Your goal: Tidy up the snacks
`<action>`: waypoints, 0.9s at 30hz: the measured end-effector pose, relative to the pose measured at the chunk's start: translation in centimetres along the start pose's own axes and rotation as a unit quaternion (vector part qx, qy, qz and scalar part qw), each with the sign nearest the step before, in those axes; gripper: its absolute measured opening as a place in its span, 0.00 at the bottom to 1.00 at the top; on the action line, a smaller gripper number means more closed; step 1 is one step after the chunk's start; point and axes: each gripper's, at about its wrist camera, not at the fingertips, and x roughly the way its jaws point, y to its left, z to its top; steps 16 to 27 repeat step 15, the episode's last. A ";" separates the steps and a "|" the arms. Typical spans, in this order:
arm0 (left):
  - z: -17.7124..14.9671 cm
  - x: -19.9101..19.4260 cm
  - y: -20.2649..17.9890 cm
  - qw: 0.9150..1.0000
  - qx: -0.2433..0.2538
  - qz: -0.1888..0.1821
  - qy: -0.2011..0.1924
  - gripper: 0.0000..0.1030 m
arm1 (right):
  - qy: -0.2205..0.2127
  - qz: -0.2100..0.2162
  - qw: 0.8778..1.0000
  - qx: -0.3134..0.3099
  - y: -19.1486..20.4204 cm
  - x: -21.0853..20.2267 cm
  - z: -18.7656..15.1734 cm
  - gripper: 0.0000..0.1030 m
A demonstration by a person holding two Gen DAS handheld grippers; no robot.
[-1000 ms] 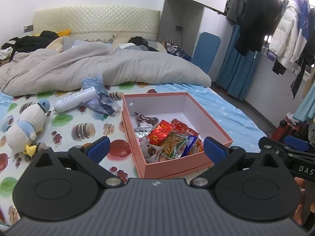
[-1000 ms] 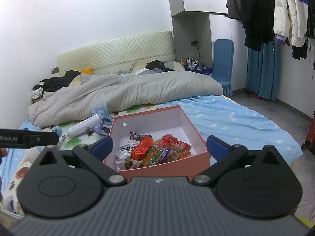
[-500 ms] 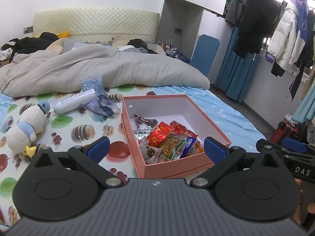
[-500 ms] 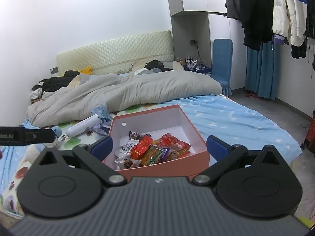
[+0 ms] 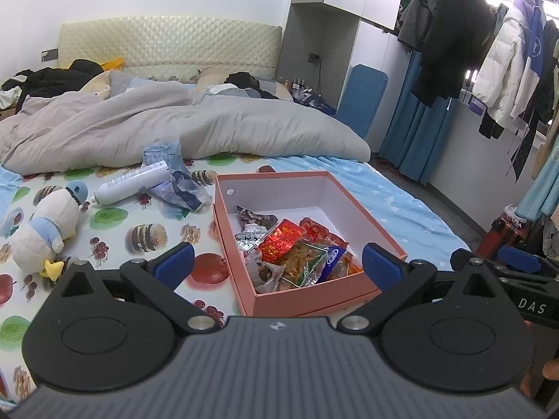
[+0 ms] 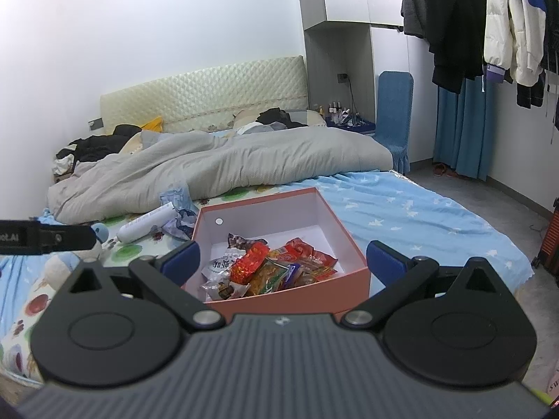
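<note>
**Snacks boxed, both grippers idle**

The snack packets [image 5: 291, 253] lie heaped in the pink box [image 5: 314, 295] on the bed [image 5: 401, 209]; left gripper [image 5: 276, 267] and right gripper [image 6: 283, 262] hover spread wide, holding nothing; tidying looks nearly finished; next, perhaps straightening packets.

Home bedroom, lived-in. Big bed [image 5: 401, 206] with quilted cream headboard [image 5: 167, 47], rumpled grey duvet [image 5: 174, 129], cartoon food-print sheet [image 5: 115, 230] beside a blue star one. Plush penguin toy [image 5: 45, 223] and white bottle [image 5: 132, 182] lie on the sheet. Coats and jackets [image 5: 489, 56] hang on a rail by the window (right side), blue curtains [image 6: 464, 125] below. Blue-covered chair [image 6: 394, 115] next to a built-in white wardrobe [image 6: 335, 35]; small bottles [image 6: 337, 107] on the bedside stand.
</note>
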 end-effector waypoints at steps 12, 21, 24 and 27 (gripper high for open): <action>0.0 0.1 0.0 1.000 0.001 -0.010 -0.001 1.00 | 0.006 0.002 1.000 0.000 -0.1 0.2 -0.3 1.00; 0.0 0.4 0.2 1.000 -0.005 -0.009 0.000 1.00 | 0.011 0.001 1.000 0.001 -0.1 0.5 -0.3 1.00; 0.0 0.4 0.2 1.000 -0.005 -0.009 0.000 1.00 | 0.011 0.001 1.000 0.001 -0.1 0.5 -0.3 1.00; 0.0 0.4 0.2 1.000 -0.005 -0.009 0.000 1.00 | 0.011 0.001 1.000 0.001 -0.1 0.5 -0.3 1.00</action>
